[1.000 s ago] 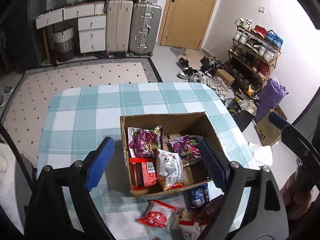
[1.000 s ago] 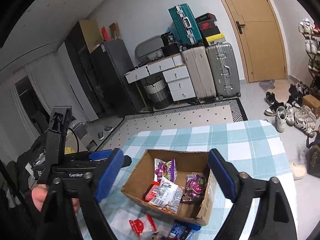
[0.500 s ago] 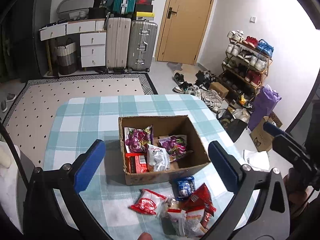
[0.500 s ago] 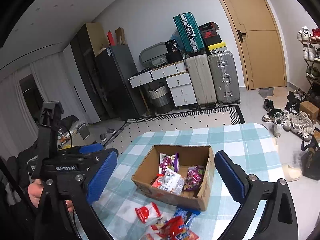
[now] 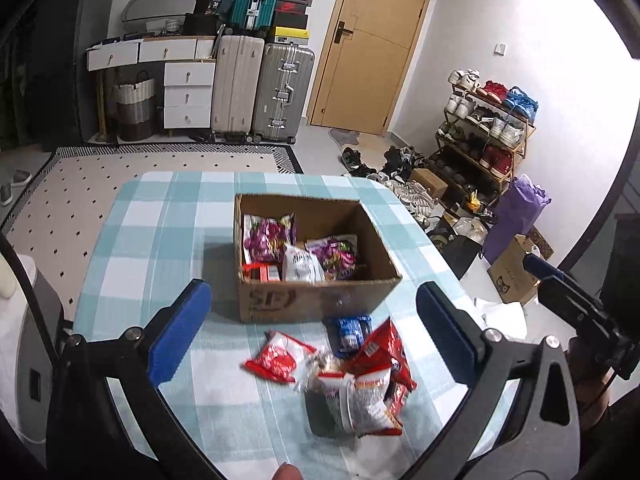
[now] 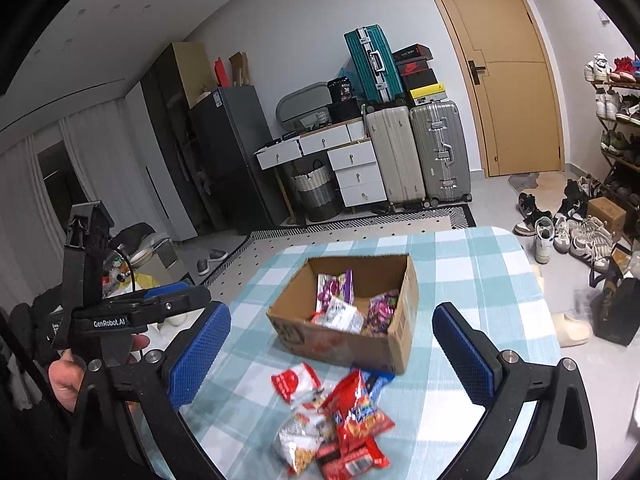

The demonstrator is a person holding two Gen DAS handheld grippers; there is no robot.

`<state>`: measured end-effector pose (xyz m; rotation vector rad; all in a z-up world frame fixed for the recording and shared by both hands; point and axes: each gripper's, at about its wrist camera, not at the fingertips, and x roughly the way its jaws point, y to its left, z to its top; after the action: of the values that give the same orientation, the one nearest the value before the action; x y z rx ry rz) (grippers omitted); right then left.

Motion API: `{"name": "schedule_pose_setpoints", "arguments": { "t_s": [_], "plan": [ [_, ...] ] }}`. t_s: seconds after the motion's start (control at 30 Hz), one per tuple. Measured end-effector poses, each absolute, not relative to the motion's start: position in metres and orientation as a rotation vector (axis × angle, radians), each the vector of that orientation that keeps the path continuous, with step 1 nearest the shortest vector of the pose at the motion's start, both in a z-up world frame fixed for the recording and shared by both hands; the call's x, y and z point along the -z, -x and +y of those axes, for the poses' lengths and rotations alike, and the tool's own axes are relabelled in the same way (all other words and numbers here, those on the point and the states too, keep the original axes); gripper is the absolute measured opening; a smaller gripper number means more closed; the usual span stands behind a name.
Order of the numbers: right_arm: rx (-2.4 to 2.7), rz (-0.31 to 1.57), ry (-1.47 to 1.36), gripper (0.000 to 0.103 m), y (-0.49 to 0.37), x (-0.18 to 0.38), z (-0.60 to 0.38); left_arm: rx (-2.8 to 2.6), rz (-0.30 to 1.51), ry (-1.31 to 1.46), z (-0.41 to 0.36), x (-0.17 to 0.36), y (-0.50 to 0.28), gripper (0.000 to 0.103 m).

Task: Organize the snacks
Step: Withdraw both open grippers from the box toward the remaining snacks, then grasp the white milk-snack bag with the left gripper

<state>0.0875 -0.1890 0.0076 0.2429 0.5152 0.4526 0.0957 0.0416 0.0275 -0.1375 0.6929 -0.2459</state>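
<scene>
Both grippers have pulled up and back from the open brown cardboard box [image 5: 316, 256] over the last second: a moment ago the box filled the space between the blue pads, and now it sits beyond the fingertips with a loose heap of packets showing nearer in. The left gripper [image 5: 316, 336] has its fingers spread wide with nothing between them, and the right gripper [image 6: 332, 348] is likewise spread and empty. The box rests on the teal-and-white checked tablecloth [image 5: 152, 240], just ahead of the left fingertips, and holds two purple candy bags [image 5: 268, 236], a white crinkled packet [image 5: 300, 266] and a red carton [image 5: 262, 272]. The unsorted snacks lie on the near side of the box, roughly between the left gripper's pads in that view: a red-and-white pouch [image 5: 280, 358] toward the left finger, a small blue wrapper [image 5: 349, 330] touching or nearly touching the box's front wall, and a large red chip bag [image 5: 380, 354] overlapping a clear-and-white packet [image 5: 360, 396]. In the right wrist view the same heap sits between and below that gripper's pads, with the red chip bag [image 6: 356, 408] on top. The retreat probably marks a finished drop, so the next pick comes from this heap; the red-and-white pouch lies apart from the others and looks the easiest to take cleanly.
</scene>
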Motion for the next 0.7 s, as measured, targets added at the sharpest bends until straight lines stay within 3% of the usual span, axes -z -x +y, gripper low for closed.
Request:
{"name": "schedule_pose_setpoints", "arguments": {
  "t_s": [0.7],
  "plan": [
    [-0.419,0.633,-0.301,0.103,-0.038,0.077,-0.21,0.284,0.849,0.248,0.035,0.075,-0.063,0.102]
  ]
}}
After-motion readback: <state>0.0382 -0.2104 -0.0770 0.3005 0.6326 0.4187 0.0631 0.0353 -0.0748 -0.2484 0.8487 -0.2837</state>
